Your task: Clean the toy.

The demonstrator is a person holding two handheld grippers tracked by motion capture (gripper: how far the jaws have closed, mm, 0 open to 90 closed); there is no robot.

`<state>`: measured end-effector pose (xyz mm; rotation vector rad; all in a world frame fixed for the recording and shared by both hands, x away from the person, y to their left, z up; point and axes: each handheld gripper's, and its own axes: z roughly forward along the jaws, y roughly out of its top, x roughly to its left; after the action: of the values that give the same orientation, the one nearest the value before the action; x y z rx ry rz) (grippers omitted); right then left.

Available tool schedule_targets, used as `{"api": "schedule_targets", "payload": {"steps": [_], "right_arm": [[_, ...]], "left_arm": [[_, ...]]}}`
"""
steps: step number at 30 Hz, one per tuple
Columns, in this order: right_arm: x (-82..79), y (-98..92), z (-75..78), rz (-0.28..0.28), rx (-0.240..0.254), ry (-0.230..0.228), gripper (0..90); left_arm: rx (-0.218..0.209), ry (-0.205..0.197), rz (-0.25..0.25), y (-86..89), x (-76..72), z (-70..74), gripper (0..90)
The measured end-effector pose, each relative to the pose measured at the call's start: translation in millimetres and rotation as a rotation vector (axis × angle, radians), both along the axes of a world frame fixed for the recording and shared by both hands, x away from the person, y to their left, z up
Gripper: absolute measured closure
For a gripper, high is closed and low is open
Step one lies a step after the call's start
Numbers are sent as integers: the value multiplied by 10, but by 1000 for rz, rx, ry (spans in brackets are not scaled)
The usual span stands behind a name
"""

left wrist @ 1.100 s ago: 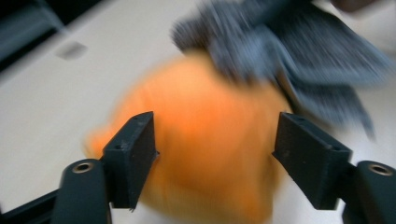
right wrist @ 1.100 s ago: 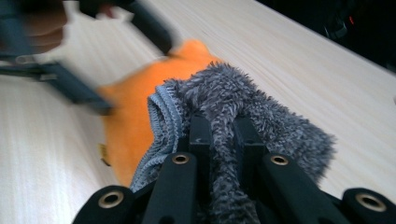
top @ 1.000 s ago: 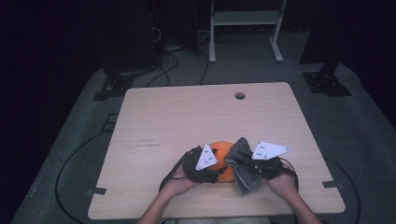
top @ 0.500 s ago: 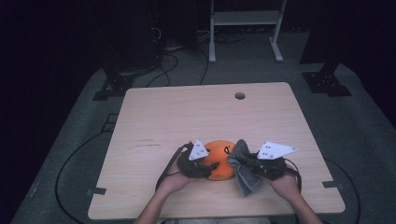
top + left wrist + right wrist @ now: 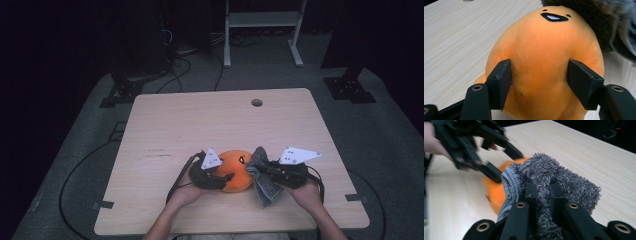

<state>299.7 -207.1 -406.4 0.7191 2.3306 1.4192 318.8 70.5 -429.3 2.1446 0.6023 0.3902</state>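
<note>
Fingers of left gripper (image 5: 537,82) pinch the orange plush toy (image 5: 544,62) steady at the table's (image 5: 200,125) near edge, having just reopened slightly, while right gripper (image 5: 541,195) clamps grey fuzzy cloth (image 5: 564,180) against it, apparently for wiping

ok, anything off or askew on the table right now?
Nothing stands out. The orange plush toy sits intact between the left tongs; the right tongs pinch a bunched grey cloth against it. No spill, no damage on the table.

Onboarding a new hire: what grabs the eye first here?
The round orange plush toy with a stitched face, near the front edge of the pale wooden table, with the left claw around it. Beside it, the right claw pinches a shaggy grey cloth.
</note>
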Motion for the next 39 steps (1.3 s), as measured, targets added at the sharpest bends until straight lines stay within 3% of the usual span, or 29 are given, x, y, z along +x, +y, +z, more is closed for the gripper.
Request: {"api": "schedule_targets", "payload": {"steps": [2, 4, 6, 10, 13, 14, 16, 18, 20, 22, 24, 27, 28, 31, 35, 39], "right_arm": [[-14, 92, -6, 31, -6, 16, 801], [-24, 166, -49, 44, -60, 9, 801], [-4, 169, -97, 43, -73, 26, 802], [98, 30, -168, 3, -67, 92, 801], [131, -77, -186, -43, -109, 100, 801], [142, -115, -187, -58, -103, 111, 801], [145, -175, -153, -53, -19, 129, 802], [116, -140, -55, -36, 54, 102, 802], [93, -57, 7, -28, 57, 71, 802], [103, 5, 0, -18, 42, 71, 801], [119, 63, -68, -10, 16, 86, 801], [91, 130, -130, 4, 11, 97, 801], [67, 151, -122, 12, 3, 86, 801], [-8, 192, -117, 28, -32, 59, 801], [12, 60, -175, 36, -43, 87, 802], [87, -107, -217, -6, -52, 126, 801]], "left_arm": [[2, 4, 0, 15, 6, 2, 364], [-2, 11, -1, 33, 12, -1, 364], [-10, 16, -3, 50, 21, -5, 363], [-20, 27, -9, 62, 32, -10, 364], [-15, 26, -16, 57, 18, -11, 367], [-7, 21, -24, 54, 9, -12, 369], [10, 4, -46, 18, -24, -23, 374], [30, -12, -65, -18, -52, -27, 379], [40, -23, -85, -44, -78, -28, 387], [38, -16, -104, -36, -89, -7, 386], [-8, -15, -121, -6, -82, 76, 354], [-112, -34, -92, 38, -67, 178, 310], [-119, -38, -73, 38, -60, 190, 311], [-45, -26, -51, 1, -35, 121, 298], [-55, -10, -65, -34, -43, 46, 339], [-2, -37, -78, -78, -84, 58, 351]]}}
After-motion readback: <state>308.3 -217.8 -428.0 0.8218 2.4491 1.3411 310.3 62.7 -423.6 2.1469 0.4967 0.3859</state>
